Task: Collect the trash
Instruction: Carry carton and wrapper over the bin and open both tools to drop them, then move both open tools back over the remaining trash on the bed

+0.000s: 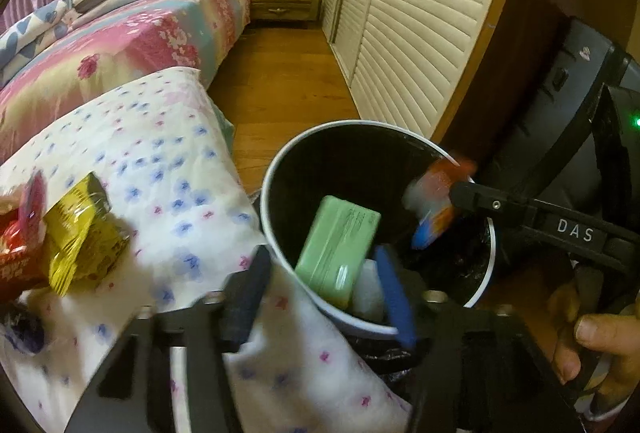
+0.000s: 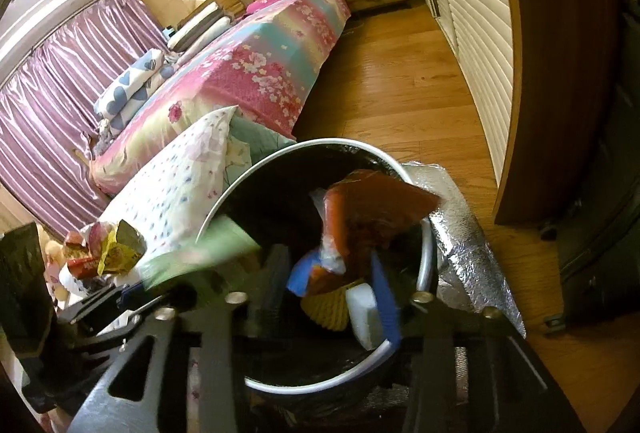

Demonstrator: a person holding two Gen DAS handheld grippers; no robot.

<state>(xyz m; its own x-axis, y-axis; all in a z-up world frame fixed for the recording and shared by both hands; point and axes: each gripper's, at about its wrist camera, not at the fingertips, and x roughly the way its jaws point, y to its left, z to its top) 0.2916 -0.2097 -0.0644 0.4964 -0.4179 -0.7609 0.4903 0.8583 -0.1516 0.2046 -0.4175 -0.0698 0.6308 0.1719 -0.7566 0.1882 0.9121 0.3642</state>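
My bin (image 1: 276,217) had a white rim and a black inside. The pack (image 1: 338,245) in it was pale green, the wrapper (image 2: 372,217) orange-red with blue and clear patches. My gripper pads (image 1: 394,297) were blue. The pillow (image 1: 160,169) was white with blue and pink flowers, and the wrappers (image 1: 76,241) on it yellow and red. The curtain (image 2: 60,105) was shiny purple.
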